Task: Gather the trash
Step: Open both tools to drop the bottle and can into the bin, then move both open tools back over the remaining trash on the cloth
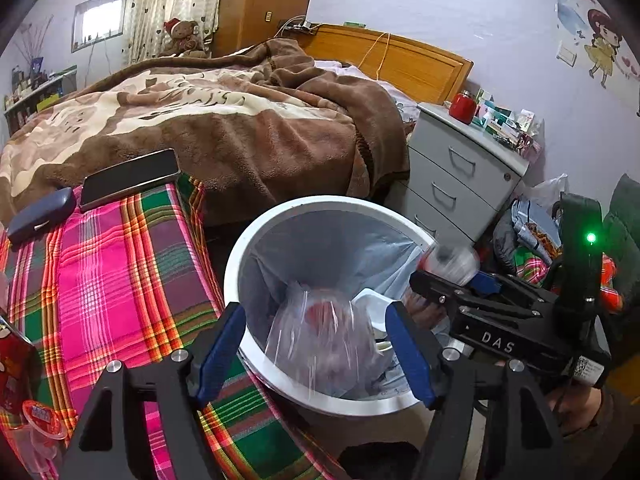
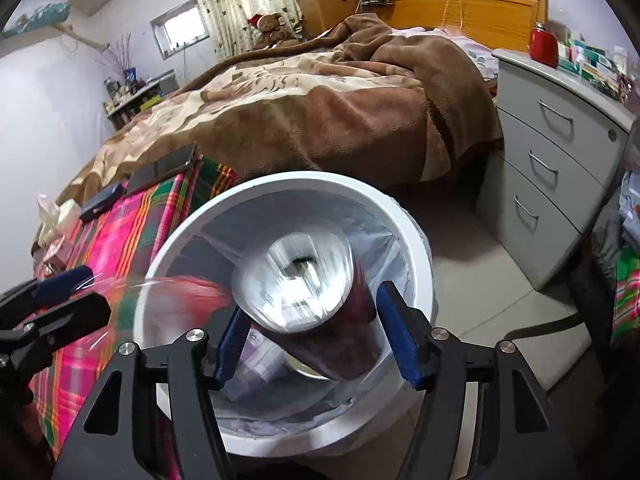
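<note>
A white trash bin [image 1: 256,240] with a clear liner stands by the bed; it also shows in the right wrist view [image 2: 416,240]. My left gripper [image 1: 316,344] is open over the bin; a clear plastic bag [image 1: 320,332] with something red in it, motion-blurred, sits between and below its fingers, apparently loose. My right gripper [image 2: 316,336] is open over the bin; a drink can [image 2: 304,280], blurred, lies between the fingers, and grip cannot be confirmed. In the left wrist view the right gripper [image 1: 448,276] reaches in from the right with the can [image 1: 452,260].
A plaid cloth [image 1: 120,280] beside the bin holds a phone [image 1: 128,178], a dark case [image 1: 40,216], a red snack pack [image 1: 16,364] and a small cup [image 1: 42,416]. A bed with brown blanket [image 1: 240,120] and grey drawer unit [image 1: 460,176] stand behind.
</note>
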{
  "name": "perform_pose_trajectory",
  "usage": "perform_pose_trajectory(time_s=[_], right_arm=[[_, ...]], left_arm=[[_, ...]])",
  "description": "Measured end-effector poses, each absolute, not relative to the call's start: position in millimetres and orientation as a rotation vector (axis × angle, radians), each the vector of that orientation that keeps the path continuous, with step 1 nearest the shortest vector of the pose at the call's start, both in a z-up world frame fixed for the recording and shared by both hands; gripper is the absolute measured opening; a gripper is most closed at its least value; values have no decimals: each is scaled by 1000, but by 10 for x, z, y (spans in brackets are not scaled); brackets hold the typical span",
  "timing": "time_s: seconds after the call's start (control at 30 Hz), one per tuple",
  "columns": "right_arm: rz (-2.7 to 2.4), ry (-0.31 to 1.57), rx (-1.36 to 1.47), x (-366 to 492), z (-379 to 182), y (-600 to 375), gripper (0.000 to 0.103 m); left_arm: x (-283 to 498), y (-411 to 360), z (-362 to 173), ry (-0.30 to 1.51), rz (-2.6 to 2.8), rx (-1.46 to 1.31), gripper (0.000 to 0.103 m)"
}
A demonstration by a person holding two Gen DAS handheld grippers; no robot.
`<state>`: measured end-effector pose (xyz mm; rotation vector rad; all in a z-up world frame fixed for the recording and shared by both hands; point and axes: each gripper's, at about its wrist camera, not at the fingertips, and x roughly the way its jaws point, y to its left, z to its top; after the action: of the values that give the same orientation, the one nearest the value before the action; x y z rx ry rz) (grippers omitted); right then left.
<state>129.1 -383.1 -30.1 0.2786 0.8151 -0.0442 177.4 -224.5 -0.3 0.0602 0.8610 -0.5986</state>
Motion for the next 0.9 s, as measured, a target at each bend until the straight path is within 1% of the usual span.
perform_pose_trajectory(time_s=[0.4,0.9], right_arm=[[-42,759,264,1207,-137,-3752,64],[15,723,250,1155,-66,-3434,64]], left_arm=[[1639,-2069,148,818,-581,38,72],[1392,-1554,254,778,-507,-14,72]])
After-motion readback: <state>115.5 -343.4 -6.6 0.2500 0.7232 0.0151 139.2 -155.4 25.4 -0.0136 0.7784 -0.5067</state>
